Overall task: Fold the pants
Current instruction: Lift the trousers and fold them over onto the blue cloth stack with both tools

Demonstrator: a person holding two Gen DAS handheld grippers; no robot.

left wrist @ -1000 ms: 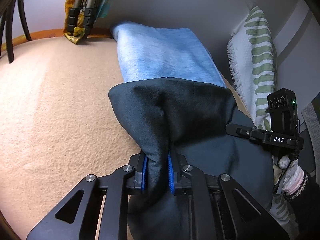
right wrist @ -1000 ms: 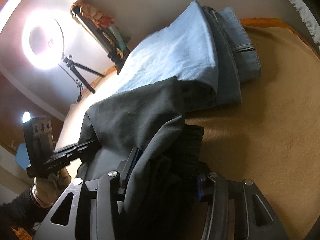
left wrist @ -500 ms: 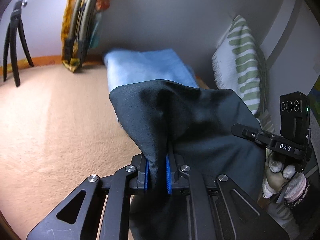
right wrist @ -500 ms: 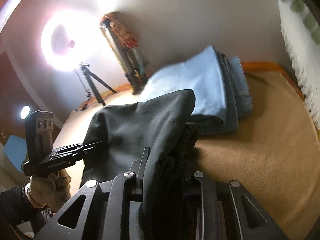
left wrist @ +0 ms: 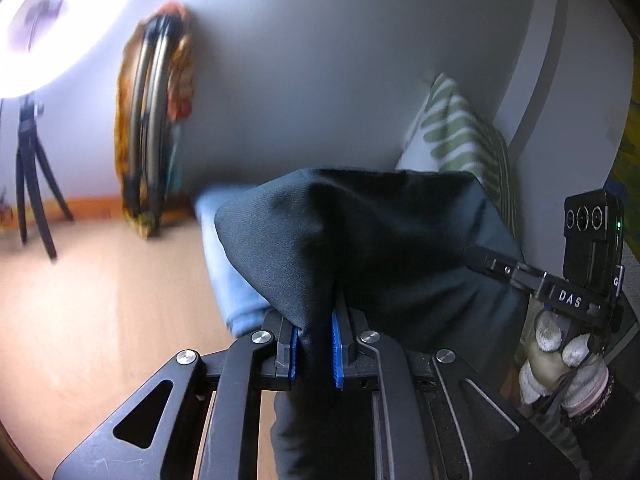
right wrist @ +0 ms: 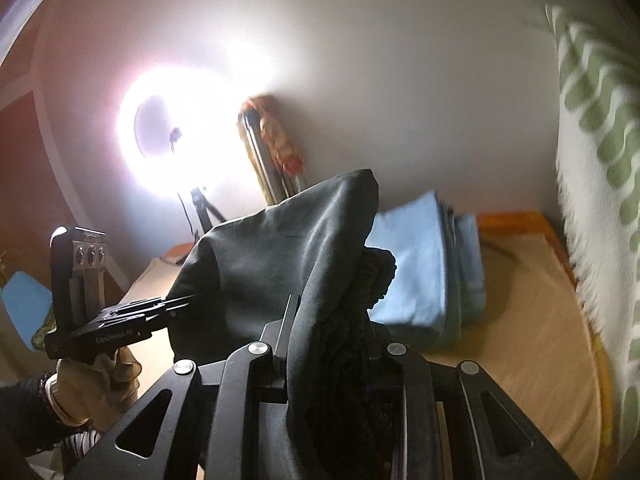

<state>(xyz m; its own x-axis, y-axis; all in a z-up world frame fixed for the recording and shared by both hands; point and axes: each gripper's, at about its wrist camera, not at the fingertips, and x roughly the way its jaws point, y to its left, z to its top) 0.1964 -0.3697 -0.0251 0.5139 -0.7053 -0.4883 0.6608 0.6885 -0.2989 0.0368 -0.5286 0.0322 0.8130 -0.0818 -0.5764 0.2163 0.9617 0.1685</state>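
A: Above the tan carpeted surface (left wrist: 100,320), both grippers are holding the dark charcoal fabric pants (left wrist: 360,240) up in the air. The left gripper (left wrist: 316,354) is pinching a thin fold, its jaws nearly closed with the blue pads (left wrist: 337,356) pressing the cloth from both sides.

B: And the right gripper (right wrist: 332,354)?

A: Its jaws are standing a little wider, clamping a thicker bunch that looks like the gathered waistband (right wrist: 372,280). The pads are hiding under the fabric.

B: What is worrying you?

A: The bunched waistband is bulky, so I am guessing part of it could be slipping free if the cloth is pulled taut between the two grips. The pants are also hanging just in front of the folded light-blue garments (right wrist: 424,264); a low sweep could be dragging that pile out of shape.

B: Anything else?

A: The green-and-white patterned pillow (right wrist: 592,160) is standing near on the right, so a wide swing might be catching its fringe.
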